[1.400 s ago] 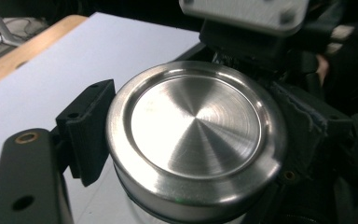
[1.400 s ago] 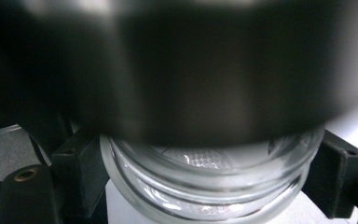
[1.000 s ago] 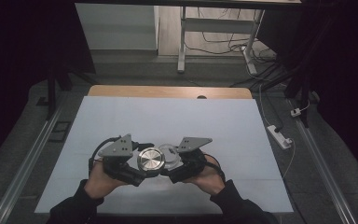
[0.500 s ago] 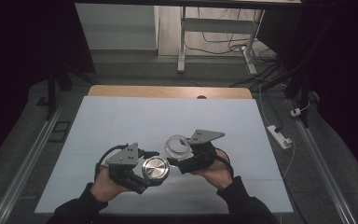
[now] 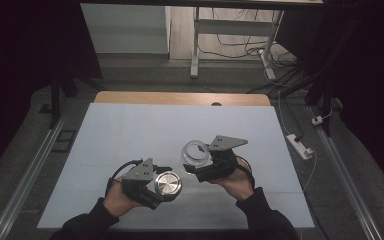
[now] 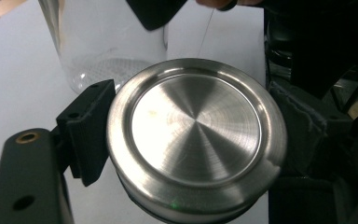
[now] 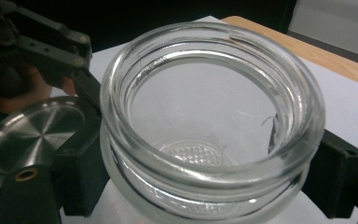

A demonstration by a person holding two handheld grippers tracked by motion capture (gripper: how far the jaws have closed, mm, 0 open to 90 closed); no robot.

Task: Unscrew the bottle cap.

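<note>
Left gripper (image 5: 166, 184) clamped across a round steel lid (image 5: 168, 183), flat face up, low over the near part of the white table (image 5: 130, 130). Right gripper (image 5: 196, 159) clamped on an open glass jar (image 5: 197, 150), mouth upward, just beside the lid, apart from it.

Glass jar (image 6: 107, 42) top cut off by frame edge; lid (image 6: 196, 140) hides right pad.
</note>
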